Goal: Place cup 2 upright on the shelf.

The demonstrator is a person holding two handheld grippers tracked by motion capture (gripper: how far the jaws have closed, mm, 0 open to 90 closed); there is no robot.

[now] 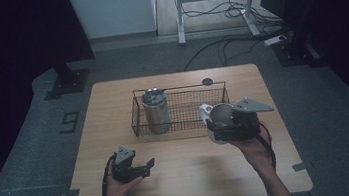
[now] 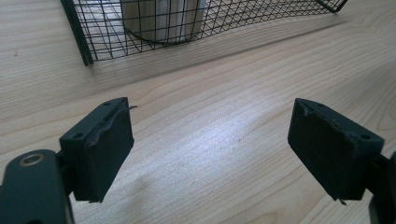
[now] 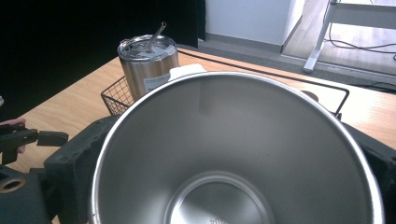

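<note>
The right gripper [image 1: 223, 122] is clamped around a shiny steel cup [image 3: 238, 154], jaws on both sides of its wall, holding it up right at the near edge of the wire basket [image 1: 186, 126]. The left gripper [image 1: 143, 168] sits low over the wooden table [image 1: 197, 176], jaws spread apart with only bare wood between them. Further back, a lidded steel tumbler [image 1: 156, 110] with a straw stands upright in the basket's left end.
</note>
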